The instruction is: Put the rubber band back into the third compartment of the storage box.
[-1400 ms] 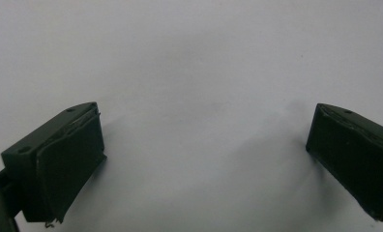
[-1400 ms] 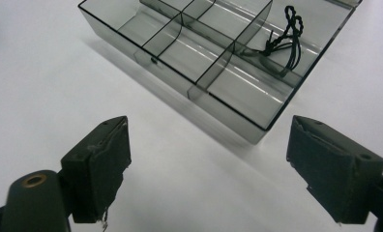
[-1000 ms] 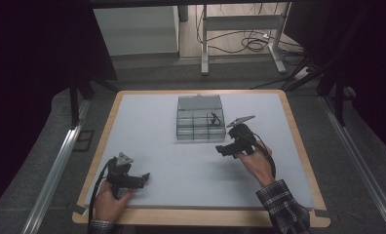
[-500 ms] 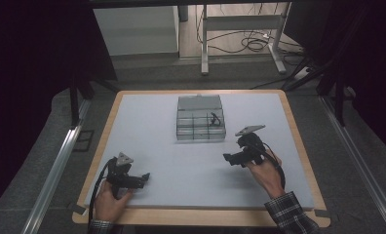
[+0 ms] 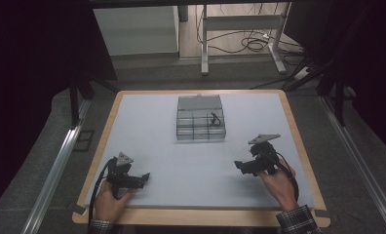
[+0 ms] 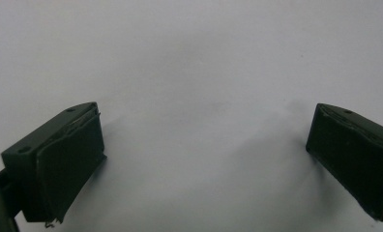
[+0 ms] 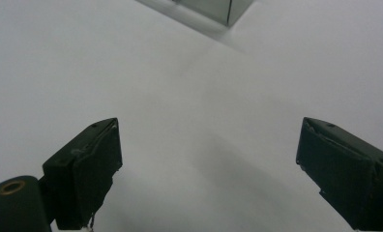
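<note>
My left gripper [image 5: 143,178] sits low over the white table [image 5: 147,122], well to the near left of the clear compartment box [image 5: 201,118]; its jaws stand wide apart with nothing between them. A small dark item [image 5: 213,119] lies in a right-hand compartment of the box. My right gripper [image 5: 239,165], near right of the box, is likewise spread and empty.

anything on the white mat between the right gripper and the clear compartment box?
Nothing. In the high view the white mat is bare between the right gripper and the clear compartmented box; the right gripper view agrees.
</note>
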### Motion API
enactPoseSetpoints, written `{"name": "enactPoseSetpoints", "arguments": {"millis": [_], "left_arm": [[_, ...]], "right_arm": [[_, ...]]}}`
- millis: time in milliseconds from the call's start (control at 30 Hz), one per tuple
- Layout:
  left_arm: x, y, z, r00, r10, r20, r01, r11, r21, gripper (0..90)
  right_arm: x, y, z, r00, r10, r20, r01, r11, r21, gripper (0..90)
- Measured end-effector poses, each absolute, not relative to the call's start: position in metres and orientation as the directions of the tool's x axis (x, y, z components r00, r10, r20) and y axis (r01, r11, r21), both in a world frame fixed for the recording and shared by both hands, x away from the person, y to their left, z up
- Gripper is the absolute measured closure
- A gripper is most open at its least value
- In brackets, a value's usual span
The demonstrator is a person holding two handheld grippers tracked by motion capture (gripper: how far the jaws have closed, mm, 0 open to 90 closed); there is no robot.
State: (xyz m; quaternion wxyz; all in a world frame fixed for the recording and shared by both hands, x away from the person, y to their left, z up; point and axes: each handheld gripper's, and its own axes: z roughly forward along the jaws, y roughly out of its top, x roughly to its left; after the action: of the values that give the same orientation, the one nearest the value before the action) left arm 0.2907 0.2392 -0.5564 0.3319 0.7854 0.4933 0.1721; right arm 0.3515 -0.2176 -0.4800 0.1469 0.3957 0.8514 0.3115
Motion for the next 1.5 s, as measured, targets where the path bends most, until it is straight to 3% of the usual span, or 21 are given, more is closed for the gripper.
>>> {"name": "enactPoseSetpoints", "arguments": {"millis": [833,1500], "left_arm": [[0.291,0.239,-0.556,0.454,0.889,-0.057,0.660,-0.293,0.691,0.0],[0.291,0.239,-0.556,0.454,0.889,-0.057,0.661,-0.293,0.691,0.0]], "right_arm": [[0.319,-0.255,-0.489,-0.595,0.803,-0.009,0.605,0.455,0.653,8.9],[0.297,-0.253,-0.516,-0.606,0.795,0.018,0.603,0.445,0.662,5.9]]}}
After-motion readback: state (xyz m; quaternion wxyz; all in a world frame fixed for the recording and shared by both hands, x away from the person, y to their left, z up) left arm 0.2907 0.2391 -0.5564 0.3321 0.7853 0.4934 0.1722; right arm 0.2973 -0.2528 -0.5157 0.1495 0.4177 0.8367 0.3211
